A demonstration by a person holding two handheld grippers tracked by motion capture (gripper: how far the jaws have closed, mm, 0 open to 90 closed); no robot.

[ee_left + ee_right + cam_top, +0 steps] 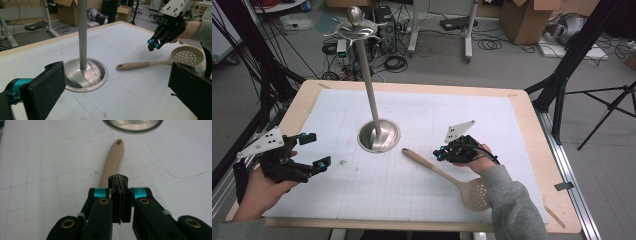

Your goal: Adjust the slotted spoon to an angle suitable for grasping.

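Note:
A beige slotted spoon (447, 176) lies flat on the white mat, handle toward the stand and perforated head (186, 56) near the front edge. My right gripper (439, 154) hovers just over the handle (113, 157). Its jaws are pressed together with nothing between them (118, 178); it also appears across the table (153, 46). A metal stand has a round dished base (394, 142) and a tall pole (369, 85) topped with hooks (355, 25). My left gripper (318, 151) stands open and empty at the left, its jaws facing the base (100, 77).
The mat lies on a wooden table (532, 130) with its front edge close to the spoon head. Black tripod legs (562, 95) and cables stand on the floor around the table. Cardboard boxes (532, 17) sit at the back.

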